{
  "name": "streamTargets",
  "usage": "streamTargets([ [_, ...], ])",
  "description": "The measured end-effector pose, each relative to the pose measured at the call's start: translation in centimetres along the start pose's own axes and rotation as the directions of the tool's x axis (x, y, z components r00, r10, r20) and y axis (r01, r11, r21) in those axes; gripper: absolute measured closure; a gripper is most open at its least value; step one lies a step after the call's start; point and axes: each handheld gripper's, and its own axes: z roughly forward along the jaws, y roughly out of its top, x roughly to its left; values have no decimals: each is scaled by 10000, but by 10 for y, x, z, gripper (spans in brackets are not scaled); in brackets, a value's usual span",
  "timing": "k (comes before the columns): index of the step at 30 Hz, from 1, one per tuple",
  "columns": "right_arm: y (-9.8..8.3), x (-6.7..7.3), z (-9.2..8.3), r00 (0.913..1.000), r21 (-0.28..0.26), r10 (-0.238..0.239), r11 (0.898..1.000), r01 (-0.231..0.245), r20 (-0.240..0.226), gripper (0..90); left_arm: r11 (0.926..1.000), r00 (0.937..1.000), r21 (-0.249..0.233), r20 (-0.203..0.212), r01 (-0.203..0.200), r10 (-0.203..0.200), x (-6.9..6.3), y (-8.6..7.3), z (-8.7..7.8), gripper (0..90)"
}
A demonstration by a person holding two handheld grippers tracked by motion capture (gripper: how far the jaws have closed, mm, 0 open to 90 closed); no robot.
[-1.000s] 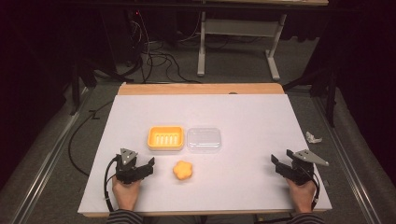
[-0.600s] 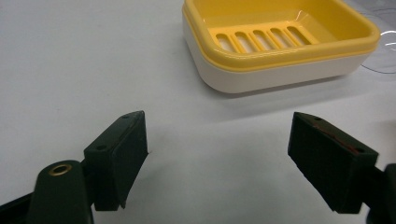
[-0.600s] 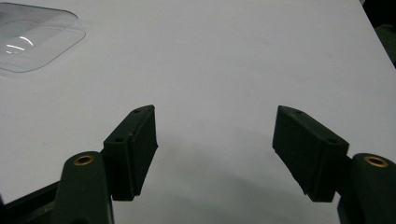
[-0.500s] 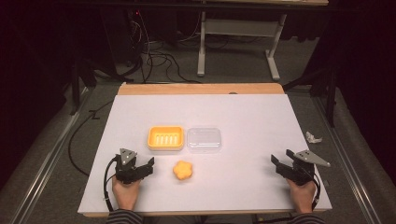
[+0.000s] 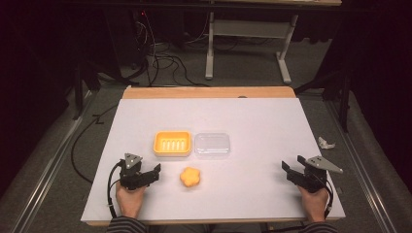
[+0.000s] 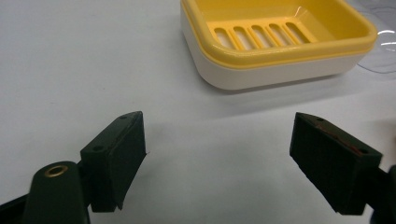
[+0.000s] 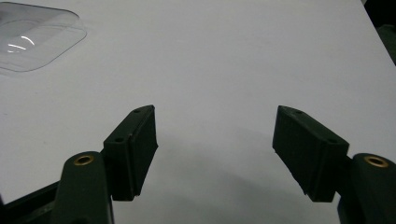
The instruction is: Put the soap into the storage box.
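A yellow soap dish (image 5: 172,143) with a slotted floor sits mid-table, its white base visible in the left gripper view (image 6: 275,39). Beside it on the right lies a clear plastic lid (image 5: 212,145), also at the top left of the right gripper view (image 7: 35,39). An orange flower-shaped soap (image 5: 191,177) lies in front of the dish. My left gripper (image 5: 150,172) rests open near the front left, just left of the soap, its jaws wide apart (image 6: 219,154) and empty. My right gripper (image 5: 290,171) rests open at the front right, empty (image 7: 215,149).
The white table top (image 5: 252,121) has a wooden strip along its far edge. A crumpled white scrap (image 5: 326,142) lies off the table's right edge. Cables and a desk frame stand on the dark floor beyond.
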Motion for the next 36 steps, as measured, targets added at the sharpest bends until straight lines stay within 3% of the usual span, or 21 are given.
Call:
streamTargets([
  [3, 0, 0, 0, 10000, -4, -24, 10000, 24, 26, 310, 9998, 10000, -178, 34, 45, -44, -1, 2, -4, 187],
  [13, 0, 0, 0, 10000, 2, -8, 10000, 8, 46, 310, 9999, 9996, -42, 269, -118, 119, -6, 5, -11, 178],
  [18, 0, 0, 0, 10000, -2, -28, 10000, 28, 46, 310, 9986, 9960, 193, 757, -486, 470, -15, 9, -13, 171],
  [21, 0, 0, 0, 10000, -4, -11, 10000, 11, 43, 310, 9969, 9942, 199, 777, -756, 738, -19, 11, -14, 162],
  [24, 0, 0, 0, 10000, -6, -30, 10000, 30, 37, 313, 9952, 9888, 64, 1139, -977, 963, -27, 13, -17, 157],
  [36, 0, -1, 0, 10000, -49, 13, 10000, -13, 11, 314, 9865, 9715, 68, 1750, -1637, 1600, -48, 18, -18, 154],
])
